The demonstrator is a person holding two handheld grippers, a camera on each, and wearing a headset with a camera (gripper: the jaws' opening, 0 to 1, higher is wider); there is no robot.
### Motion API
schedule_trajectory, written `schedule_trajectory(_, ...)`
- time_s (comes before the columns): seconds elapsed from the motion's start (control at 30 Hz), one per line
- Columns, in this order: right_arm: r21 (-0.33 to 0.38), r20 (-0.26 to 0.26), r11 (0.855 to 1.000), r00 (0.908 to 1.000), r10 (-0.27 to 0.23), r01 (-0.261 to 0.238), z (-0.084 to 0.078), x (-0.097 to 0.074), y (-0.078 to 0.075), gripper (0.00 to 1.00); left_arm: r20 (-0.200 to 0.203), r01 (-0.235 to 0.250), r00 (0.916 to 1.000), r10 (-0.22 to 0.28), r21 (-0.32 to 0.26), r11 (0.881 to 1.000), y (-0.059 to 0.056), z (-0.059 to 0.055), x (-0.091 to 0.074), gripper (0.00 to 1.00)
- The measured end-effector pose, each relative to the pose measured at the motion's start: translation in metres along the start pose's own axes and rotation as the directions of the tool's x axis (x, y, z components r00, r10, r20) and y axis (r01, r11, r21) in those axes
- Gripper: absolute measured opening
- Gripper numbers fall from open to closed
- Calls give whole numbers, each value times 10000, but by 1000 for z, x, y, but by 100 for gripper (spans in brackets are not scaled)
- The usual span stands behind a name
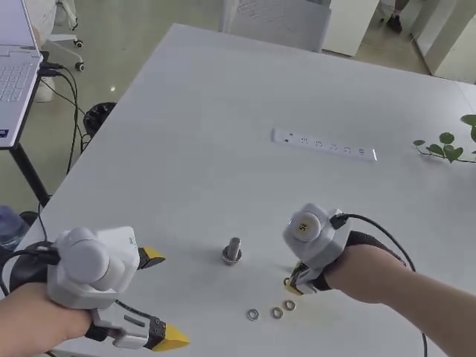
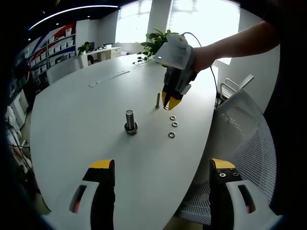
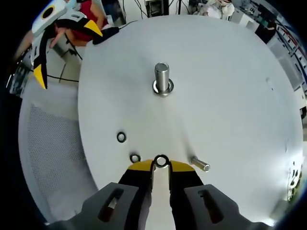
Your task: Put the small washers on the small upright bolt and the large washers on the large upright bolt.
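White bench (image 1: 186, 111) in office, power strip (image 1: 323, 144), plant (image 1: 446, 145) at far edge, large bolt (image 1: 233, 251) upright, three washers (image 1: 277, 312), left gripper (image 2: 162, 164) jaws apart, right gripper (image 3: 161, 166) jaws together beside one washer.

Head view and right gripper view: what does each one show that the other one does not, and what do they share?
Compared with the other, the head view adds the power strip, the laptop and plant leaves. The right gripper view adds the small bolt and a mesh chair. Both share the white table, the large bolt, three washers, the open left hand-held gripper and the right hand-held gripper, its jaws closed around one washer.
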State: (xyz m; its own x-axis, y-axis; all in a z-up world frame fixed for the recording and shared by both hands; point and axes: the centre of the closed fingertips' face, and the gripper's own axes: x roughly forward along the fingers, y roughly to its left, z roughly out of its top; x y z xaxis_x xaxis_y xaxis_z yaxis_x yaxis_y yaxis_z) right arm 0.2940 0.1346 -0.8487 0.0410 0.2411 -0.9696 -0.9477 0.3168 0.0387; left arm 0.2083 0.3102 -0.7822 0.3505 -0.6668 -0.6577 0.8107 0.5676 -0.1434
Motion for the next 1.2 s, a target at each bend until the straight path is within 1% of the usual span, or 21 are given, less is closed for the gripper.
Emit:
schedule_trajectory(0.17, 156, 18, 9999, 10000, -8, 7, -8, -7, -3, 12, -33, -29, 10000, 29, 5, 10000, 1, -1, 0, 80)
schedule_trajectory(0.27, 298, 102, 9995, 9999, -67, 64, -9, -11, -8, 12, -62, -29, 10000, 29, 36, 10000, 1, 0, 0, 80)
schedule_trajectory(0.37, 567, 253, 9983, 9996, -149, 135, -9, -15, -15, 12, -6, -67, 10000, 67, 2, 10000, 1, 2, -1, 80)
schedule_trajectory(0.67, 714, 342, 9969, 9988, -361, 336, -6, -28, -28, 12, -104, -86, 9999, 87, 1, 10000, -2, -3, -2, 79)
schedule_trajectory(0.87, 806, 319, 9958, 9984, -467, 440, -6, -32, -35, 12, -81, -79, 9999, 79, 11, 10000, -4, -1, 0, 79)
schedule_trajectory(1.0, 773, 405, 9954, 9974, -592, 560, -2, -36, -43, 12, 20, -86, 10000, 86, 3, 10000, -4, 3, 0, 80)
schedule_trajectory(1.2, 665, 457, 9956, 9966, -692, 661, 5, -39, -49, 12, -49, -80, 10000, 80, 23, 10000, -3, 4, 2, 79)
